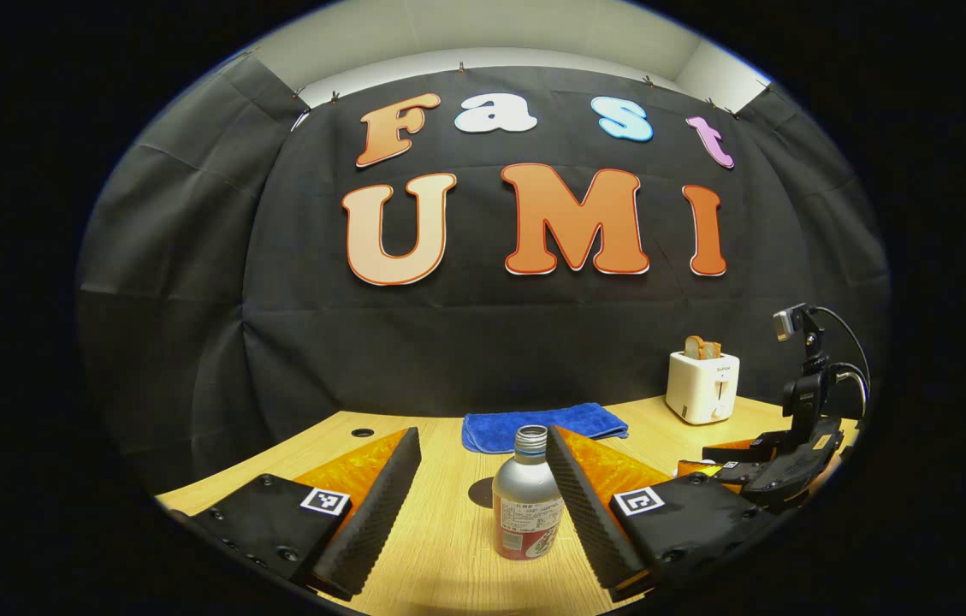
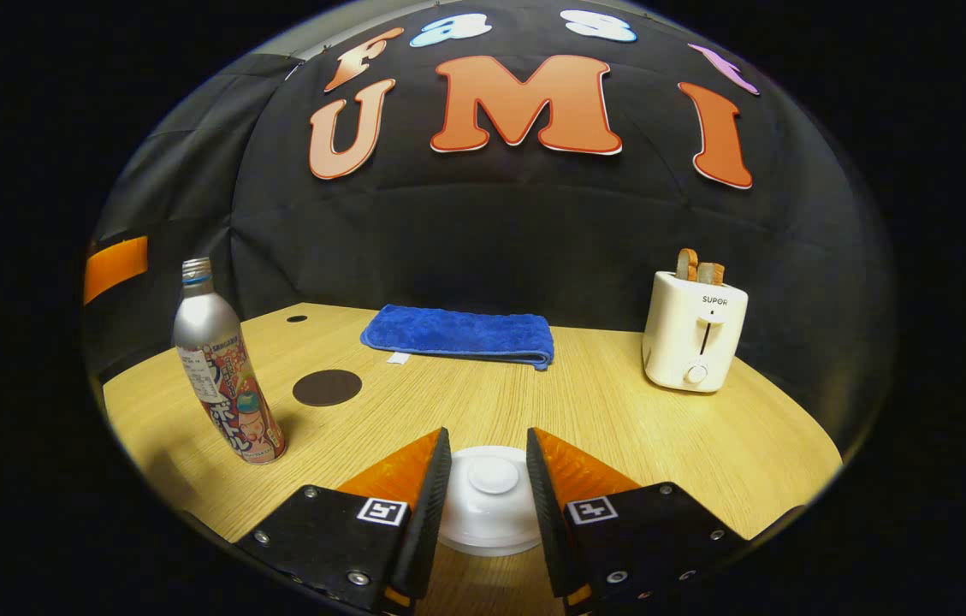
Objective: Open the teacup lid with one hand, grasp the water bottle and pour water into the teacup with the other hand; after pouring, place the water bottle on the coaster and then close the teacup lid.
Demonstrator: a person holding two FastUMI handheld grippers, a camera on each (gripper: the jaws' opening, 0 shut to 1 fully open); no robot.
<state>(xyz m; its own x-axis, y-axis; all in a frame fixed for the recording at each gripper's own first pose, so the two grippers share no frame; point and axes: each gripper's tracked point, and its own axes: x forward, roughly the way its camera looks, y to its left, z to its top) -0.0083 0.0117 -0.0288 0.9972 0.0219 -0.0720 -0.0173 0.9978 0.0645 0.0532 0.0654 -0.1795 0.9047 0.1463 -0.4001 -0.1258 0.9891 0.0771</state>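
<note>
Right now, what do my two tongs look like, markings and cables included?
Left tongs and right tongs alike: two wedge-shaped fingers with ribbed inner pads, on black screwed bases each bearing a square black-and-white marker. The left gripper view shows the right one's camera mount with looping black cables.

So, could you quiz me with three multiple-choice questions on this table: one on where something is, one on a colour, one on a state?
1. Where is the toaster? A) back right of the table B) on the towel C) beside the bottle
2. What colour is the folded towel? A) red B) blue C) green
3. How is the water bottle? A) lying down B) upright, uncapped C) held aloft

A: in the right gripper view it stands far right.
B: the cloth is plainly blue.
B: it stands on the table, its neck open, between the left gripper's spread fingers.
</note>
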